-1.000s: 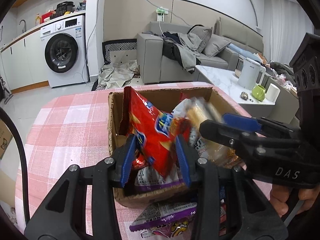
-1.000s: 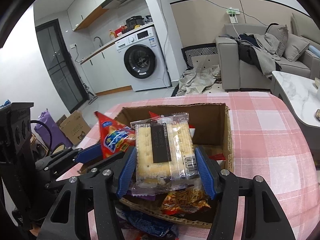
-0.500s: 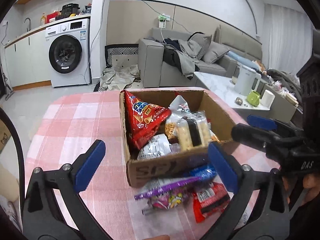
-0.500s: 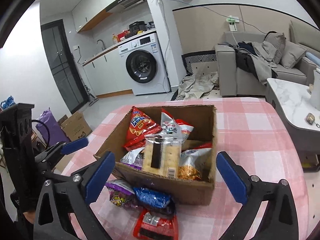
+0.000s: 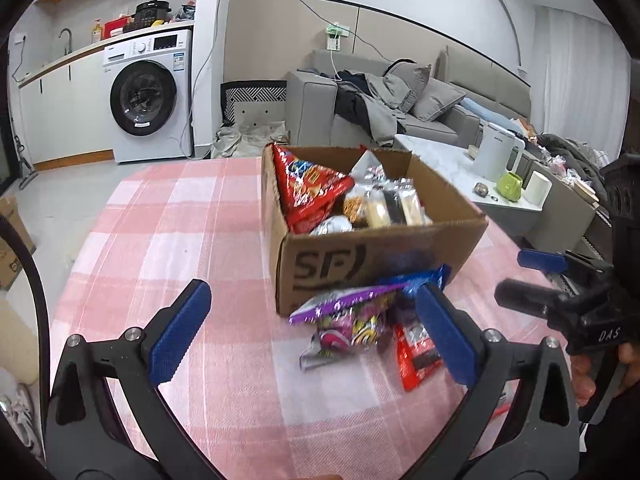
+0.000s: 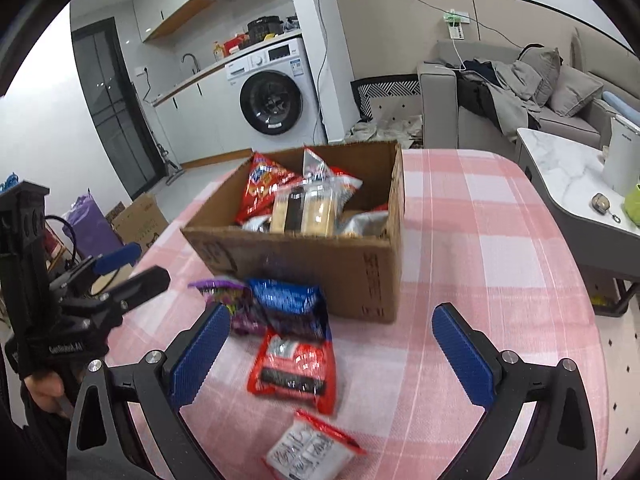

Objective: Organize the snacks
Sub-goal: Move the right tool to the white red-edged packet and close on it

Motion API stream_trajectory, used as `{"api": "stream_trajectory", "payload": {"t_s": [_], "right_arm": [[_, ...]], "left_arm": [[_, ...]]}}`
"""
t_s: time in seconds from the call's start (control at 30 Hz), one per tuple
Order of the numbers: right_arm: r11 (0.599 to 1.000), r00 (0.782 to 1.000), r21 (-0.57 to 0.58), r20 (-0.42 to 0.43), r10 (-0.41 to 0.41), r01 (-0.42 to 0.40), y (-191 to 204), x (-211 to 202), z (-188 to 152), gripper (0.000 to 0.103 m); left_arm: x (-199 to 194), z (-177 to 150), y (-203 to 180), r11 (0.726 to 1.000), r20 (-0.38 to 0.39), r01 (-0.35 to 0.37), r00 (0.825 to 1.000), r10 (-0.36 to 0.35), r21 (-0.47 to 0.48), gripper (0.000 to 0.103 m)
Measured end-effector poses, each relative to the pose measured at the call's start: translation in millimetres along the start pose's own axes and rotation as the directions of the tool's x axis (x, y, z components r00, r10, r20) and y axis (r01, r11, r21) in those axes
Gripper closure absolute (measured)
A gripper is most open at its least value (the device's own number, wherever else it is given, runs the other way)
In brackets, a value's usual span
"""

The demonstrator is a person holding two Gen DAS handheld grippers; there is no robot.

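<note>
Both the left tool [image 5: 314, 334] and right tool [image 6: 330, 354] gape wide and empty above the pink-checked counter [image 6: 480, 248], presumably ready to collect the loose foil snack packets [image 6: 294, 364] lying just near the brown cardboard box [image 6: 320, 256], which already holds several.

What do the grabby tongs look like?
Both are black plastic tongs with silver bolts and ridged blue pads. The left tongs carry white "DAS" lettering in the other camera's view; the right tongs look the same. A bare hand holds the handle.
</note>
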State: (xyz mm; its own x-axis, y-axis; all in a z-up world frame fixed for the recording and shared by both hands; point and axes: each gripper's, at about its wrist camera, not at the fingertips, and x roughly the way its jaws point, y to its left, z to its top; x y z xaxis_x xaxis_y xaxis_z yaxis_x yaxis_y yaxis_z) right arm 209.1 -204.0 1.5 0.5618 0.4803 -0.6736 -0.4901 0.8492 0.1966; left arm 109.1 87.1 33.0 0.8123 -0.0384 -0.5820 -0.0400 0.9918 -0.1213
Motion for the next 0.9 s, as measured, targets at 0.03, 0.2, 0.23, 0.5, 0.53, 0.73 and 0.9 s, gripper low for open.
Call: {"api": "stream_trajectory", "payload": {"t_s": [0.03,0.2,0.23,0.5,0.53,0.73,0.9], "right_arm": [[1.0,1.0,-0.009,-0.01,-0.003,0.003,0.1,0.3,-4.9,0.0],[0.999,0.999,-0.046,-0.048,-0.019,0.017,1.2,3.8,-24.8,0.0],[0.998,0.998,-0.058,-0.054,-0.023,0.02,1.5,5.2,-26.8,0.0],[0.99,0.992,-0.138,-0.119,-0.039,0.023,3.7,9.4,-44.4,0.0],[0.989,0.991,-0.145,-0.127,-0.039,0.02,3.5,9.1,-45.6,0.0],[0.975,0.986,-0.224,-0.16,-0.044,0.008,3.8,2.2,-51.3,0.0],[0.962,0.979,-0.272,-0.203,-0.035,-0.022,5.1,2.6,-61.0,0.0]], "left_arm": [[-0.6,-2.3,-0.9,1.0,-0.002,-0.004,1.0,0.004,0.005,0.001],[-3.6,-18.0,-3.0,1.0,-0.023,-0.016,1.0,0.016,0.01,0.001],[-3.0,-19.4,-4.3,1.0,-0.027,-0.018,0.999,0.019,0.01,0.001],[-0.6,-40.6,-9.8,1.0,-0.071,-0.023,0.997,0.024,0.017,0.001],[0.1,-42.0,-11.4,1.0,-0.076,-0.02,0.997,0.022,0.022,0.001],[-0.6,-50.6,-19.3,0.999,-0.099,-0.013,0.995,0.016,0.037,0.001],[-4.4,-56.9,-22.5,0.999,-0.111,-0.002,0.994,0.006,0.037,0.001]]}}
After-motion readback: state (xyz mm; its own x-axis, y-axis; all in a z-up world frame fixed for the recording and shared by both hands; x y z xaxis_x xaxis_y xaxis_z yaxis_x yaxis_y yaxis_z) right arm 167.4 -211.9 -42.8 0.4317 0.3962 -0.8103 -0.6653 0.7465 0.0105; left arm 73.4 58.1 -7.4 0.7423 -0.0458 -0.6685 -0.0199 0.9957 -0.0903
